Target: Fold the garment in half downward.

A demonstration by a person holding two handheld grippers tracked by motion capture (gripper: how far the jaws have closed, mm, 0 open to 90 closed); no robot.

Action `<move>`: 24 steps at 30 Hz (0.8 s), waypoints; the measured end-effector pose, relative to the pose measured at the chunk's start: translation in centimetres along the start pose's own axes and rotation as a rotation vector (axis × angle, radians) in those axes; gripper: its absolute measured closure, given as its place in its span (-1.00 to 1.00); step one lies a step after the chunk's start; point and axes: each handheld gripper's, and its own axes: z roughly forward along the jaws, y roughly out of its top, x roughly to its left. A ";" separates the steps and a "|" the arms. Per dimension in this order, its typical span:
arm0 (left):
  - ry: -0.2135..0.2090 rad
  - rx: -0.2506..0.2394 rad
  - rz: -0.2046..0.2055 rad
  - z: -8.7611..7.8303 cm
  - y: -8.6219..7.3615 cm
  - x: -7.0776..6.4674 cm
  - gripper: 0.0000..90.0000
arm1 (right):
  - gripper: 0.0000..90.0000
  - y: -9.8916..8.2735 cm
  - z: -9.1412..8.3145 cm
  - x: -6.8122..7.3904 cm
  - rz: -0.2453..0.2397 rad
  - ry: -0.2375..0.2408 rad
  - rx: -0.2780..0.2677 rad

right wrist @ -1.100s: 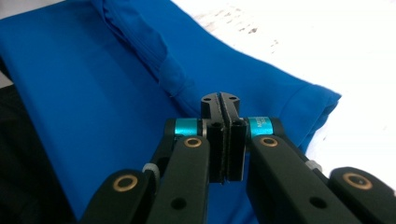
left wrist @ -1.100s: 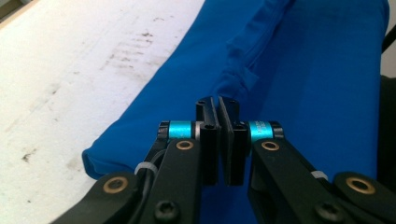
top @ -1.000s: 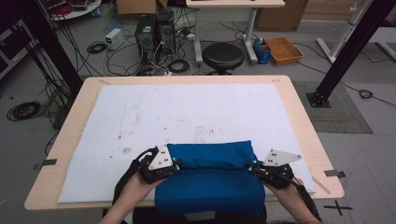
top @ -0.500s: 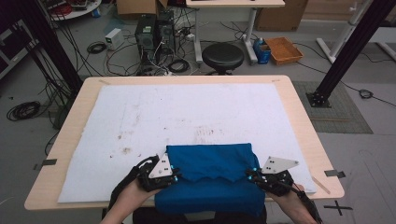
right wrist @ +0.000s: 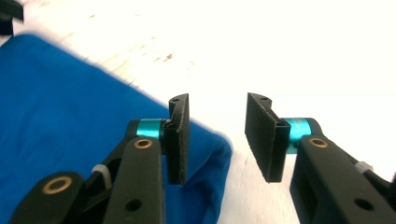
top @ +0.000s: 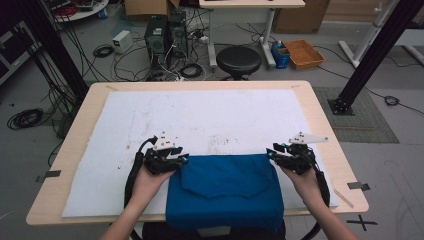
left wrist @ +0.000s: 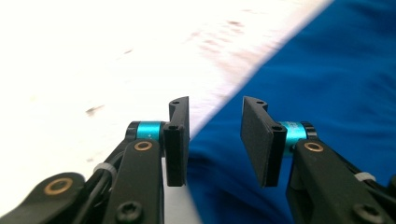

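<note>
A folded blue cloth (top: pixel 225 192) lies at the near edge of the table and hangs over it a little. My left gripper (top: pixel 181 156) sits at the cloth's far left corner, my right gripper (top: pixel 272 152) at its far right corner. Both have just been opening, and nothing is pinched between the pads. In the left gripper view the open left gripper (left wrist: pixel 215 135) hovers over the edge of the blue cloth (left wrist: pixel 327 79). In the right gripper view the open right gripper (right wrist: pixel 217 135) stands just past the corner of the cloth (right wrist: pixel 70 102).
A white mat (top: pixel 200 120) covers most of the wooden table (top: pixel 65 150). Beyond the far edge stand a black stool (top: pixel 238 61), computer cases (top: pixel 165 35) with cables, and an orange tray (top: pixel 304 53). Black frame posts (top: pixel 372 45) rise at both sides.
Both grippers let go of the cloth and drew apart, each to its own side. The cloth's far edge now lies flat on the mat, nearer the table's front.
</note>
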 end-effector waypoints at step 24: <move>0.025 0.076 -0.077 1.2 -1.1 1.0 0.33 | 0.31 -1.1 2.6 -2.1 0.087 0.009 0.083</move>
